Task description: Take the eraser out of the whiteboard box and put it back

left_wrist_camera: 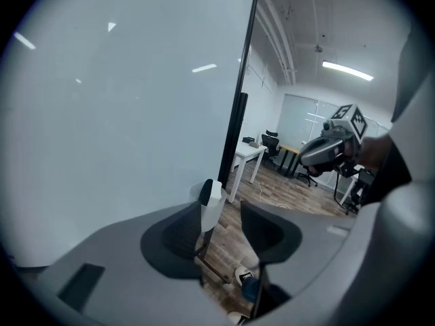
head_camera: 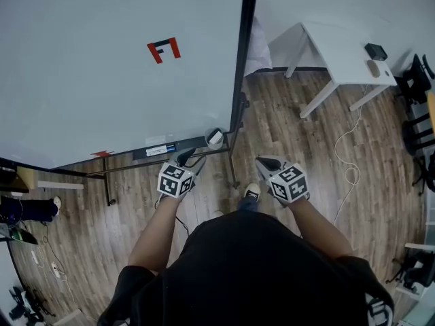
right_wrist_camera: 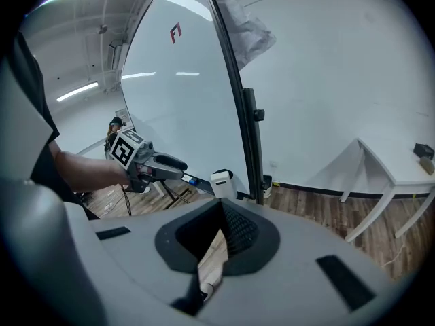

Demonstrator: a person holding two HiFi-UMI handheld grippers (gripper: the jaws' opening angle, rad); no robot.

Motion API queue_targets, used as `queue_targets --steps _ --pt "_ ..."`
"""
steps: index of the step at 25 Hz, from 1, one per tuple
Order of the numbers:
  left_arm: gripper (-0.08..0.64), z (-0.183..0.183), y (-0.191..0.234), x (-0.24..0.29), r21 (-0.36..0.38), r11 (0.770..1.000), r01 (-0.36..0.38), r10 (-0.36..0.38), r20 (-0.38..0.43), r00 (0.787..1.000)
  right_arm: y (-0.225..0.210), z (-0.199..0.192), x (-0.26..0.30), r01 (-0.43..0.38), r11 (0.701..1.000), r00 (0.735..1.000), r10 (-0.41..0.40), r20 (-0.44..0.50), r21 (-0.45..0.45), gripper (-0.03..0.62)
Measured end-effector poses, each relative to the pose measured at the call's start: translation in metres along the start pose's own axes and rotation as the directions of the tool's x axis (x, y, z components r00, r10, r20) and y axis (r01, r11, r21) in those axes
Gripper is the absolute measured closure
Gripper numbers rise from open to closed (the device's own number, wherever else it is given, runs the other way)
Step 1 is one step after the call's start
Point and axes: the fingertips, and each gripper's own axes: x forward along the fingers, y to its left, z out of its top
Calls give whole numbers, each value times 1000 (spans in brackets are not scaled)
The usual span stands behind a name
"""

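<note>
**L gripper**: jaws apart, empty.
**R gripper**: jaws together, empty.

**Location:** Eraser stands in box, dark top showing. Box sits at right end of tray, just beside frame post. Both grippers near, not touching.

**Handling (est.):** Light, rigid body, prob. soft felt face, not fragile. Grip across exposed top; lift straight up.

**Clearance:** Board behind, post at right. Approach from front; floor side open.
</note>
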Motion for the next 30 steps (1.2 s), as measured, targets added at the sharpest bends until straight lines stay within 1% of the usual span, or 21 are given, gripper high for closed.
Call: queue_targets --steps 8,11,15,22,25,30 --pt "378 -15 11 -32 8 999 -36 36 5 999 21 10 8 -8 1000 1000 8 15 -16 598" --pt "379 -19 15 -44 11 999 -47 47 19 999 31 12 11 -16 1000 1000 17 16 -25 598" --pt "379 -22 19 -59 44 996 -75 73 38 997 41 14 13 -18 999 1000 18 21 -34 598" --pt "382 -25 25 -78 41 995 -87 84 73 994 50 12 11 -9 999 1000 10 25 -38 598" --pt "416 -27 24 -87 48 994 -98 94 90 992 54 9 8 -5 999 1000 6 29 -31 598" --pt "430 -29 19 -93 50 995 -88 83 96 992 58 2 2 1 1000 1000 -1 29 -24 598"
